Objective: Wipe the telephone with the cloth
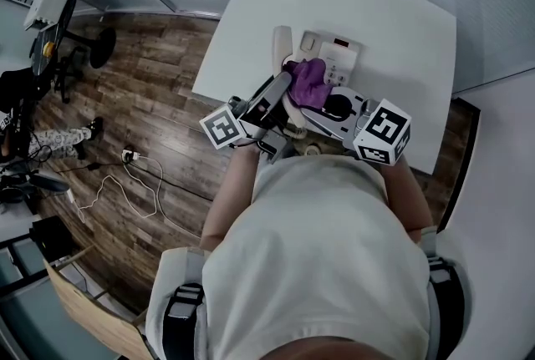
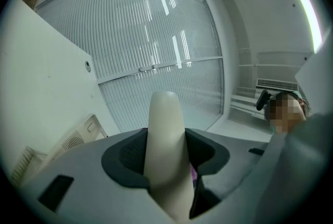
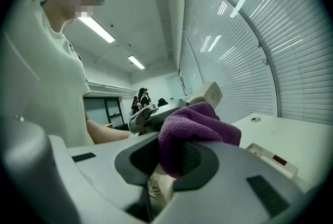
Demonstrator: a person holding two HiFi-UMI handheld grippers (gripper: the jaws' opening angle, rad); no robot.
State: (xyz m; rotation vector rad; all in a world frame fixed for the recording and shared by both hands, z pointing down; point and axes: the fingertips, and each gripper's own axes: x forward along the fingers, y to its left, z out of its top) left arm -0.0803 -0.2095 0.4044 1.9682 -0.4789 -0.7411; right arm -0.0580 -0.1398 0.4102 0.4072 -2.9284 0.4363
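Pale T-shirt (image 1: 322, 241), dark side straps (image 1: 185, 308)

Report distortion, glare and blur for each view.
Head view: fisheye bends the table edges, even light. Left gripper view: blinds curve, ceiling light blown out, handset slightly soft. Right gripper view: vignetted corners, cloth sharp, blinds streaked with reflections.

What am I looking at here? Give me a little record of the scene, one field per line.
Surface: white table
Left tongs: shut on the cream handset, which is held up in the air
Right tongs: shut on the purple cloth
Telephone base: on the table, just beyond the cloth
Cloth and handset: close together; whether they touch cannot be told
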